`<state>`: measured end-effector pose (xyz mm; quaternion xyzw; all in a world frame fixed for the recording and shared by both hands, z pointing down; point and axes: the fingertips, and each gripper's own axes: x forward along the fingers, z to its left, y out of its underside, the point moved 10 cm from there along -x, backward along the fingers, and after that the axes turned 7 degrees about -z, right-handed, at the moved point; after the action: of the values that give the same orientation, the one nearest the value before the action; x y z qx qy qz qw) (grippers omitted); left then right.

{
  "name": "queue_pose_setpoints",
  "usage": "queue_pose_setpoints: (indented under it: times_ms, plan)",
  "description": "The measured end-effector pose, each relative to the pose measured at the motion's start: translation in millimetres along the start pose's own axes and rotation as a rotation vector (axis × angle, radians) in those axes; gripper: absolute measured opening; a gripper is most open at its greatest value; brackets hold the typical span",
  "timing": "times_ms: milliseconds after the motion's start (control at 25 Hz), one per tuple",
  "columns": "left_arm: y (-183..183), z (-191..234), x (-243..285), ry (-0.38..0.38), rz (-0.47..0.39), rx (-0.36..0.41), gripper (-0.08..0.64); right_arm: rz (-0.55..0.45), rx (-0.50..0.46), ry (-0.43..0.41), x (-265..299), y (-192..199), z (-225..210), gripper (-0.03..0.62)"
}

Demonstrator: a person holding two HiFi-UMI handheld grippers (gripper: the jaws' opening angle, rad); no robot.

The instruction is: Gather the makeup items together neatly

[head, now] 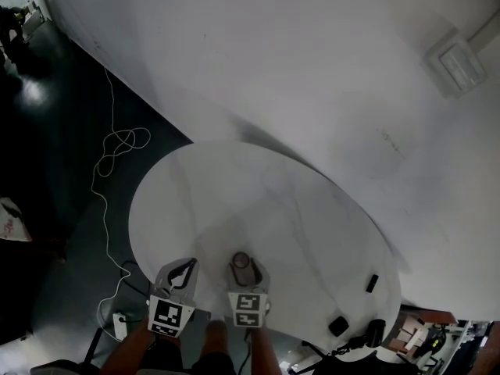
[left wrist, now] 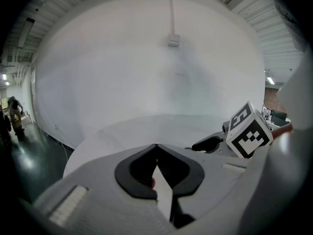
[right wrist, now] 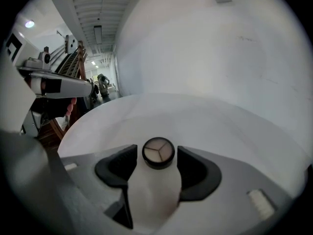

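Observation:
A white bottle with a round dark cap [right wrist: 157,153] stands between the jaws of my right gripper [right wrist: 157,150], near the front edge of the round white table [head: 258,201]. The jaws stand a little apart from the cap on both sides, so the right gripper is open around the bottle [head: 241,261]. Just left of the right gripper [head: 247,268], my left gripper [head: 185,267] rests shut. Its tips [left wrist: 156,147] meet with nothing between them. Small dark makeup items [head: 372,283] [head: 338,326] lie at the table's right edge.
A curved white wall [head: 312,69] rises right behind the table, with a socket box [head: 457,62] on it. A white cable [head: 117,143] loops over the dark floor at the left. A power strip [head: 119,324] lies by the table's front left.

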<state>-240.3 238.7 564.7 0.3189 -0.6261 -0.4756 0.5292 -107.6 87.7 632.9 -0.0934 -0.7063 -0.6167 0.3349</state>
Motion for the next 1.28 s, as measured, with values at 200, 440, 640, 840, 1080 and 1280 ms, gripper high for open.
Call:
queue_pose_setpoints:
  times_ms: [200, 440, 640, 840, 1080, 1280]
  plan:
    - [-4, 1, 0, 0.004, -0.008, 0.006, 0.009, -0.001, 0.018, 0.009, -1, -2, -1, 0.259]
    - [-26, -1, 0, 0.015, -0.039, 0.021, 0.010, -0.059, 0.024, 0.032, -18, -22, -7, 0.259]
    - [-61, -10, 4, 0.050, -0.104, 0.047, 0.009, -0.139, 0.045, 0.075, -47, -50, -22, 0.259]
    - [-98, -23, 8, 0.098, -0.165, 0.074, 0.009, -0.231, 0.069, 0.172, -88, -76, -42, 0.258]
    - [-140, -45, 14, 0.172, -0.236, 0.101, 0.009, -0.313, 0.100, 0.308, -143, -94, -70, 0.233]
    - [-167, -67, 17, 0.246, -0.290, 0.129, 0.009, -0.380, 0.105, 0.436, -185, -100, -82, 0.180]
